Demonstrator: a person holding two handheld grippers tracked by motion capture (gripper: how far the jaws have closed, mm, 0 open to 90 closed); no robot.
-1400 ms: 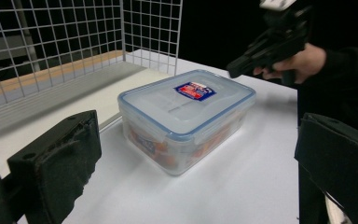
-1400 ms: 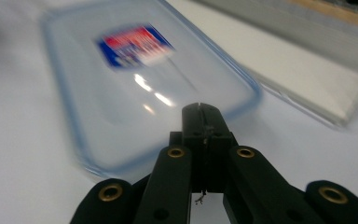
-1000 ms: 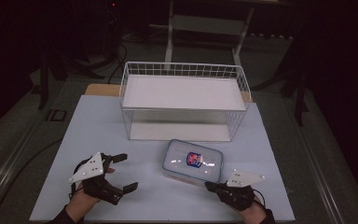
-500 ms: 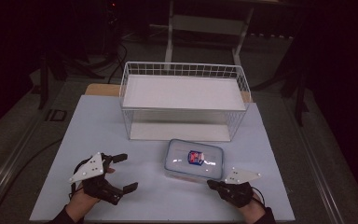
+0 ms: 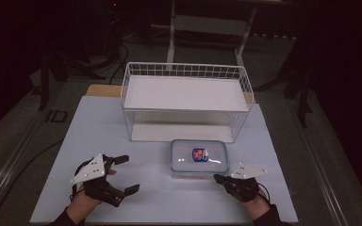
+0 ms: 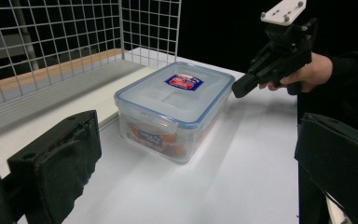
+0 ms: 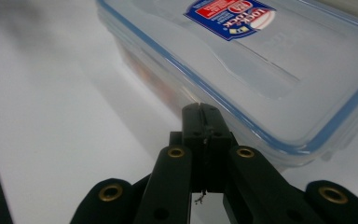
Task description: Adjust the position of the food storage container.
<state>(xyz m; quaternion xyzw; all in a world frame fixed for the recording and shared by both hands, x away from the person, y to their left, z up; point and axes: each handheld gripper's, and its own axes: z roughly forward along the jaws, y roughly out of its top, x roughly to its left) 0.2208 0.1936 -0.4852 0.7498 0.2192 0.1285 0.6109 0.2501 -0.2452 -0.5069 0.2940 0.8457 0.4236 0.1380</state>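
A clear plastic food container (image 5: 199,157) with a blue-rimmed lid and a red and blue label lies on the white table, in front of a white wire basket (image 5: 185,101). Something orange shows through its wall (image 6: 156,140). My right gripper (image 5: 218,179) is shut with nothing between its jaws; its tip (image 7: 200,112) is right at the container's (image 7: 261,60) near corner, just below the lid rim. My left gripper (image 5: 126,174) stands open on the table to the container's left, jaws wide apart and pointing at it. The left gripper view also shows the right gripper (image 6: 242,88) beside the container.
The wire basket stands at the back of the white table (image 5: 99,127), its floor a white board. Beyond the table's edges lie a dark floor and a metal frame (image 5: 207,23). Bare tabletop lies between my two hands.
My right gripper has slid a little to the left, up to the container's near right corner. The left gripper and the container have stayed put.
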